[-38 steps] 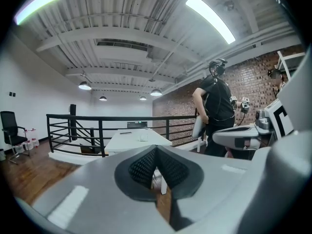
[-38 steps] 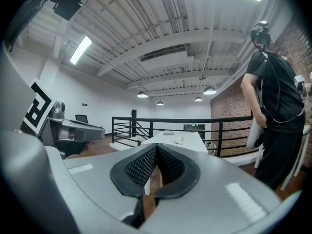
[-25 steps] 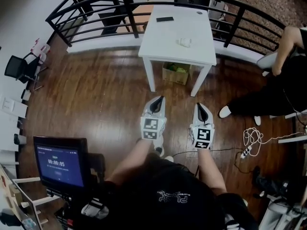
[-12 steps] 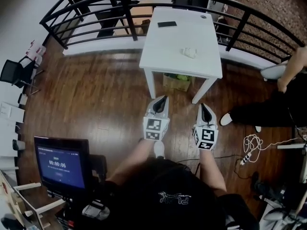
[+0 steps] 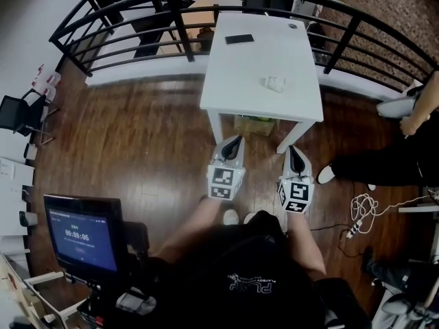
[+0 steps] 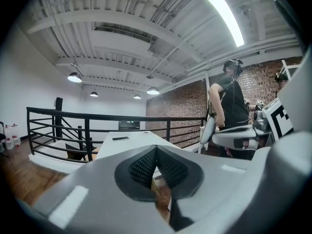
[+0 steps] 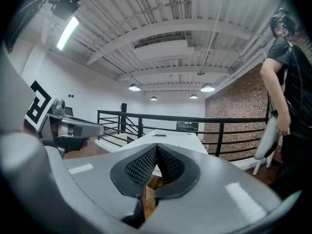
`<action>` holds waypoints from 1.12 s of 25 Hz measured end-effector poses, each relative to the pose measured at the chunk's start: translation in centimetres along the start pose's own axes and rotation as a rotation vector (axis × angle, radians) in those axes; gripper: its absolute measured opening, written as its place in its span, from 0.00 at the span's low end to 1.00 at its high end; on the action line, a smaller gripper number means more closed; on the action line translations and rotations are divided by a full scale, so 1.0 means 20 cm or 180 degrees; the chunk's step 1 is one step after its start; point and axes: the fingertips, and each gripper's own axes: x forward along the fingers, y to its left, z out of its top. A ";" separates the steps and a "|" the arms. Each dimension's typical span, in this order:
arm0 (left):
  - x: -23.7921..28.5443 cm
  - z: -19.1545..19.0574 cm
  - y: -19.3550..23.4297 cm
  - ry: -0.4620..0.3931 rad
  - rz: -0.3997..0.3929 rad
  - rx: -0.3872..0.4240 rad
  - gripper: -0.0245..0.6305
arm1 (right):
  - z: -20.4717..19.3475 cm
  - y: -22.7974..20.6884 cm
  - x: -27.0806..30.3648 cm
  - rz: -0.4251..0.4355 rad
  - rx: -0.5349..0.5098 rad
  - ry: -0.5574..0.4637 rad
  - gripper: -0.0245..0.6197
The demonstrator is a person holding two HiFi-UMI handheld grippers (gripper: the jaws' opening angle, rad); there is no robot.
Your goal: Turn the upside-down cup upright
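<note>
A small pale cup sits on the white table, toward its near right side; it is too small to tell how it stands. My left gripper and right gripper are held side by side over the wooden floor, just short of the table's near edge, and point at it. In the left gripper view the left gripper has its jaws meeting at the tips with nothing between them. The right gripper looks the same in its own view. The jaws hide the cup in both gripper views.
A black phone-like slab lies at the table's far side. A cardboard box stands under the table. A black railing curves behind it. A person is at the right, a cable on the floor, a monitor at near left.
Both grippers have moved forward together toward the table, which now lies closer and lower in the head view. Their jaws stay closed.
</note>
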 end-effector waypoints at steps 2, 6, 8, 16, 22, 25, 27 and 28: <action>0.13 0.00 0.01 0.0022 -0.0010 -0.0011 0.03 | 0.00 -0.05 0.12 0.0018 -0.0003 0.0015 0.06; 0.23 0.01 0.00 0.0039 -0.0056 0.0009 0.03 | 0.02 -0.10 0.21 0.0033 0.0008 0.0015 0.06; 0.25 0.01 0.00 0.0039 -0.0063 0.0030 0.03 | 0.02 -0.10 0.23 0.0040 0.0026 0.0005 0.06; 0.30 0.05 0.03 0.0034 0.0038 -0.0187 0.03 | 0.05 -0.16 0.30 0.0078 0.0026 -0.0011 0.06; 0.66 0.07 0.14 0.0126 0.0208 -0.0247 0.03 | 0.07 -0.33 0.66 0.0220 0.0069 0.0039 0.06; 0.74 0.09 0.14 0.0168 0.0247 -0.0200 0.03 | 0.09 -0.35 0.75 0.0322 0.0061 0.0046 0.06; 0.83 0.08 0.14 0.0183 0.0268 -0.0164 0.03 | 0.07 -0.38 0.83 0.0387 0.0085 0.0039 0.06; 0.86 0.08 0.14 0.0186 0.0283 -0.0154 0.03 | 0.07 -0.39 0.86 0.0418 0.0098 0.0036 0.06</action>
